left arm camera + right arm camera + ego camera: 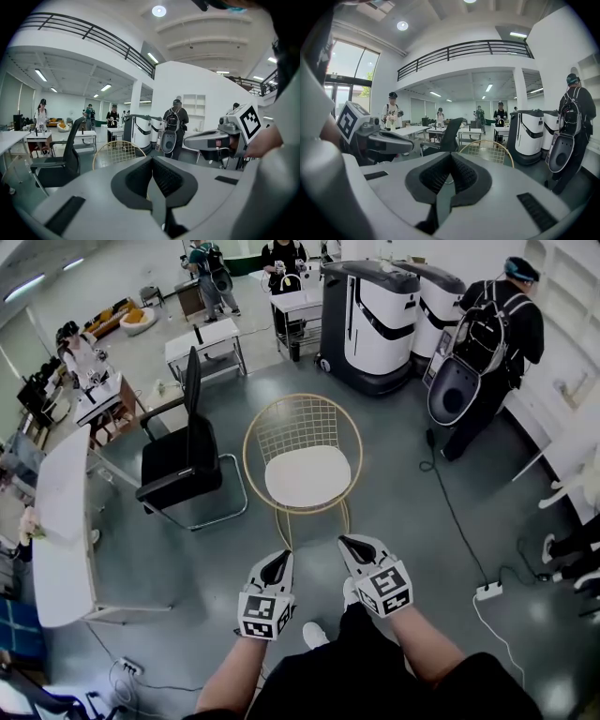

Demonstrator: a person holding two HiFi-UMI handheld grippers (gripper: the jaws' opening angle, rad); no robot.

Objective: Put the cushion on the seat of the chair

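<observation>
Nearest, the left hand-held gripper (277, 565) and the right hand-held gripper (356, 547) hover side by side, jaws closed on nothing. Just beyond them, the white cushion (307, 476) lies on the seat of the gold wire chair (298, 427), touching neither.
</observation>
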